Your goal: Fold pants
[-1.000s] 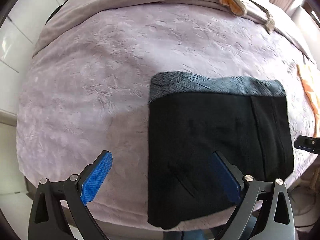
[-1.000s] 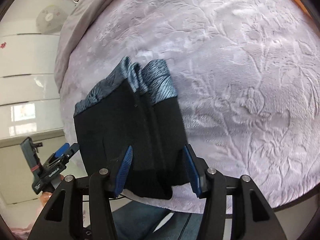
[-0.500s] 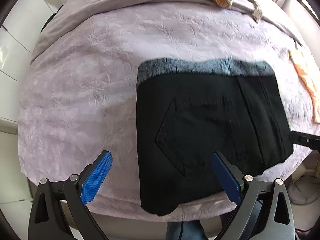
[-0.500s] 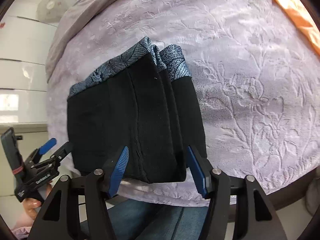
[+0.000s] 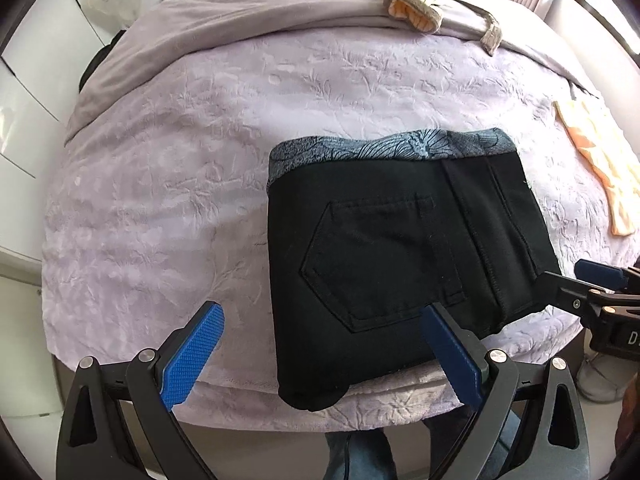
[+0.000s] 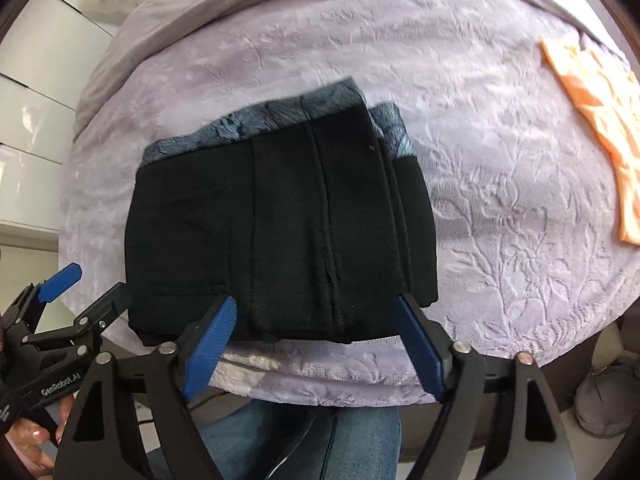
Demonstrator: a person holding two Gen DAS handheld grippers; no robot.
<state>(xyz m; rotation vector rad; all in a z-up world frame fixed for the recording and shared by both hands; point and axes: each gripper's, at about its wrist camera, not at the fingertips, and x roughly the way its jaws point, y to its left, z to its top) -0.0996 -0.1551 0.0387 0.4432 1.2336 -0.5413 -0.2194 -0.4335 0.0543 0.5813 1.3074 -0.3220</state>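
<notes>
The black pants (image 5: 392, 256) lie folded in a compact rectangle near the front edge of the lilac bed, back pocket up, with a blue-grey patterned waistband at the far side. They also show in the right wrist view (image 6: 280, 232). My left gripper (image 5: 320, 354) is open and empty, held above the bed's front edge at the pants' near left corner. My right gripper (image 6: 316, 344) is open and empty, just in front of the pants' near edge. Neither touches the cloth.
The lilac embossed bedspread (image 5: 180, 168) covers the bed. An orange garment (image 5: 600, 160) lies at the right, also in the right wrist view (image 6: 600, 120). A grey blanket and a beige-orange bundle (image 5: 412, 4) lie at the far side. White cabinets stand left.
Both grippers have drawn back and up from the pants, toward the bed's front edge. The folded pants lie still, and more of the bed shows.
</notes>
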